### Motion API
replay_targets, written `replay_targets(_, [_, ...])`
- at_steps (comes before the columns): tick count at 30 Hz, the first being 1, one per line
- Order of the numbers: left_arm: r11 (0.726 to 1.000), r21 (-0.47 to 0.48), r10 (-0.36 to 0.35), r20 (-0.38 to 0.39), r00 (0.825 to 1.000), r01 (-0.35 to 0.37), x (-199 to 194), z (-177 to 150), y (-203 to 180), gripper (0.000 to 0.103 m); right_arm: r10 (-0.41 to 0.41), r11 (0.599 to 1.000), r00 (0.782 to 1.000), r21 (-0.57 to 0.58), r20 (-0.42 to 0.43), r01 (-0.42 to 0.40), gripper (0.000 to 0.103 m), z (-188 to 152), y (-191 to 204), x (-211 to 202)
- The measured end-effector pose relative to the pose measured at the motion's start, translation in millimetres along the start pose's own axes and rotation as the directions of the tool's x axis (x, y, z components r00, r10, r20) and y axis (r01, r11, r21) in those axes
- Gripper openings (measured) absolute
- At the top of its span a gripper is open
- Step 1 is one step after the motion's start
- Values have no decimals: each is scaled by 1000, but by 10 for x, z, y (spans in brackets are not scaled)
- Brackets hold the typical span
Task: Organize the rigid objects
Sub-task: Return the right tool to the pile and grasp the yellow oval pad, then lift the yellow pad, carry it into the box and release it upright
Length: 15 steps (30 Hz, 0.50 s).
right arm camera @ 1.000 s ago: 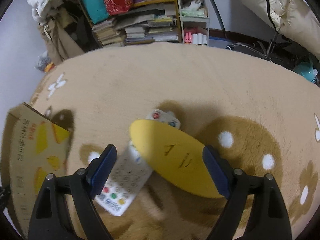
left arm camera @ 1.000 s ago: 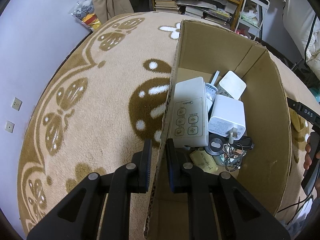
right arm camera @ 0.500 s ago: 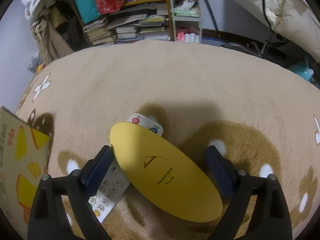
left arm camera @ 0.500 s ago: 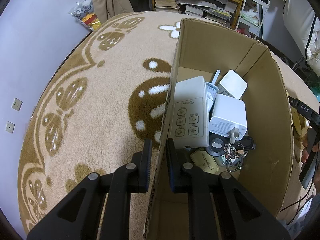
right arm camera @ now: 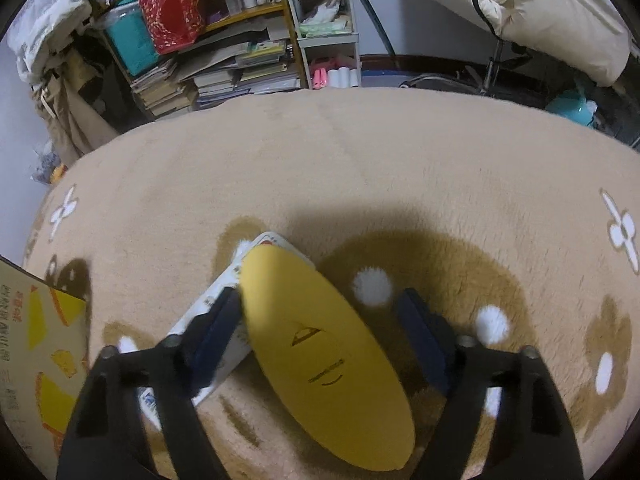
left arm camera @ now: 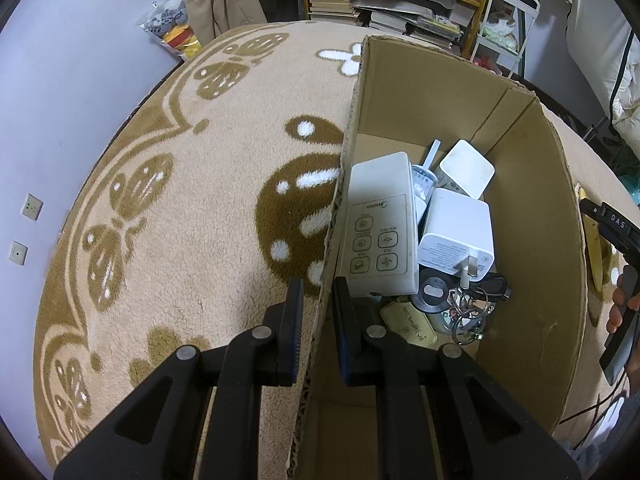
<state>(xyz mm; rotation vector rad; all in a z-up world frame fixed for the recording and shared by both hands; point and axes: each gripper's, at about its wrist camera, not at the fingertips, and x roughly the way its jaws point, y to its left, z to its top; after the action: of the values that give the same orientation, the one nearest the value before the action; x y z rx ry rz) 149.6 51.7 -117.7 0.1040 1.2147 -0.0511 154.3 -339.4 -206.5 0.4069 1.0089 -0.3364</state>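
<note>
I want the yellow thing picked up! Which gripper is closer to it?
Right. The right gripper straddles the yellow oval, jaws closing. The left gripper is clamped on the box wall.

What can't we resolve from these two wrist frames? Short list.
- White remote, right wrist view: mostly covered by the yellow oval object and one finger of the right gripper; buttons unreadable.
- Whether the right pads press on the yellow object yet: not clear.
- Box bottom near the left gripper, left wrist view: hidden behind the fingers clamping the cardboard box wall.
- Keys: tangled, count unclear.
- Hand: cut by the frame edge.
</note>
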Motion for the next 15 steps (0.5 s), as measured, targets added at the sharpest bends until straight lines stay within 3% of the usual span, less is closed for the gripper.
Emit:
replay_targets(3, [1000, 0, 0, 0, 1000, 0, 8, -1, 3, 14, 16, 1000, 1000, -1, -9, -16, 71, -12, -6, -19])
replay_targets(10, [1000, 0, 0, 0, 1000, 0, 12, -2, 3, 14, 40, 999, 998, -4, -39, -40, 71, -22, -71, -14])
replay_targets(15, [1000, 3, 2, 0, 1000, -2, 23, -9, 8, 14, 45, 996, 997, -71, -62, -49, 73, -60, -70, -18])
